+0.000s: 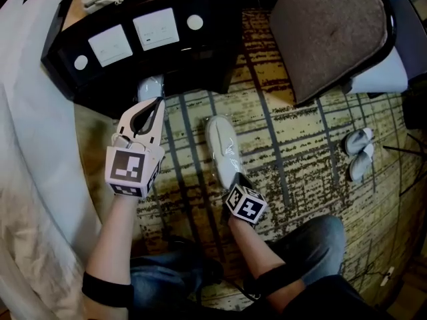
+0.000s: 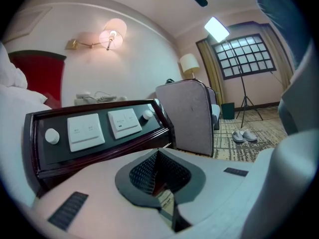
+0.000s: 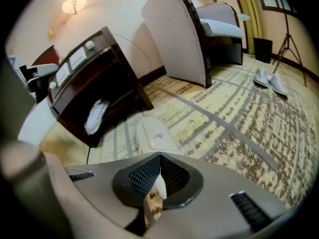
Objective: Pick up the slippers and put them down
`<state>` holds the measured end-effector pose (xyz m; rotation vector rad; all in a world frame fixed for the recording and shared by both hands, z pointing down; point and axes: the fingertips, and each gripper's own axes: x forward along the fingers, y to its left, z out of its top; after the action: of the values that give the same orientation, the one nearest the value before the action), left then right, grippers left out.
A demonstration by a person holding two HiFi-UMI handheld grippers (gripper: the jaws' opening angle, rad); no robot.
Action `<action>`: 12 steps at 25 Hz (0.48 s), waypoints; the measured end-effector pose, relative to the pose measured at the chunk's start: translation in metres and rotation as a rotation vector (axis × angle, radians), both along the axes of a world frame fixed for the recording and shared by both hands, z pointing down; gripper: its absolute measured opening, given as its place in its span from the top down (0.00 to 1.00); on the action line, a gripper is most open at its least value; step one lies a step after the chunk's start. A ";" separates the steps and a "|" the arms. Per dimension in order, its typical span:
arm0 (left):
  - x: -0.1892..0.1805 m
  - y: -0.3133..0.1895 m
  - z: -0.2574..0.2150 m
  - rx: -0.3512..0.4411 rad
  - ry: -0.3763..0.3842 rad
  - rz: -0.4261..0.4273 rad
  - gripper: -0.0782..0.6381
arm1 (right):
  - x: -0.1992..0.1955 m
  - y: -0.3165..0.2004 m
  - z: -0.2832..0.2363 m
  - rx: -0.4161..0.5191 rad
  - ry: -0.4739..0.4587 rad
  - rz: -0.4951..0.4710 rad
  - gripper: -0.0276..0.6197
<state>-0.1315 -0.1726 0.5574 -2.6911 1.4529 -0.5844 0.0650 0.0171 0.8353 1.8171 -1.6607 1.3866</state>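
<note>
Closest in, the head view cuts off the person's knees (image 1: 313,239) in dark trousers at the bottom edge. Just above them is the right gripper (image 1: 233,179), its tips tucked out of sight under its own marker cube (image 1: 244,203). Its own view settles it: the right gripper (image 3: 159,157) is clenched, with a thin white edge of the near slipper (image 3: 152,131) pinched between the pads. That near slipper (image 1: 221,145) stretches away from the gripper over the patterned carpet (image 1: 300,152). Whether its far end is touching the carpet is hard to say.

To the left, the left gripper (image 1: 155,105) points at the nightstand (image 1: 200,52). Its own view shows the left gripper (image 2: 158,153) clamped shut with nothing between the pads, only a sliver of floor showing through the gap.

Just past those tips, a second slipper (image 1: 150,87) pokes out from under the nightstand, with one end showing and the rest hidden beneath. The right gripper view finds the second slipper (image 3: 94,116) lying in the dark hollow there.

White bed linen (image 1: 27,145) runs off the left edge. The chair (image 1: 327,32) sits top right, cropped by the frame. Well apart on the right, a pair of slippers (image 1: 360,153) lies side by side on the carpet, small and blurred in both gripper views (image 2: 244,135) (image 3: 269,81). Farthest back in the left gripper view, a wall lamp (image 2: 112,34) glows beside a tripod (image 2: 244,96) and a window (image 2: 246,56).
</note>
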 end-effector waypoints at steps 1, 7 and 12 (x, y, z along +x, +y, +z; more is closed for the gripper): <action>-0.001 0.000 -0.001 0.001 0.004 -0.005 0.89 | -0.003 -0.012 -0.011 0.045 0.003 -0.028 0.96; -0.002 0.005 -0.010 0.003 0.017 -0.006 0.89 | -0.011 -0.087 -0.080 0.322 0.054 -0.221 0.96; -0.021 0.009 -0.007 -0.011 0.049 -0.066 0.89 | -0.022 -0.128 -0.136 0.497 0.129 -0.373 0.95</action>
<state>-0.1523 -0.1638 0.5501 -2.6930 1.5603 -0.5355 0.0431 -0.1107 0.6991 1.6550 -2.2683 0.7287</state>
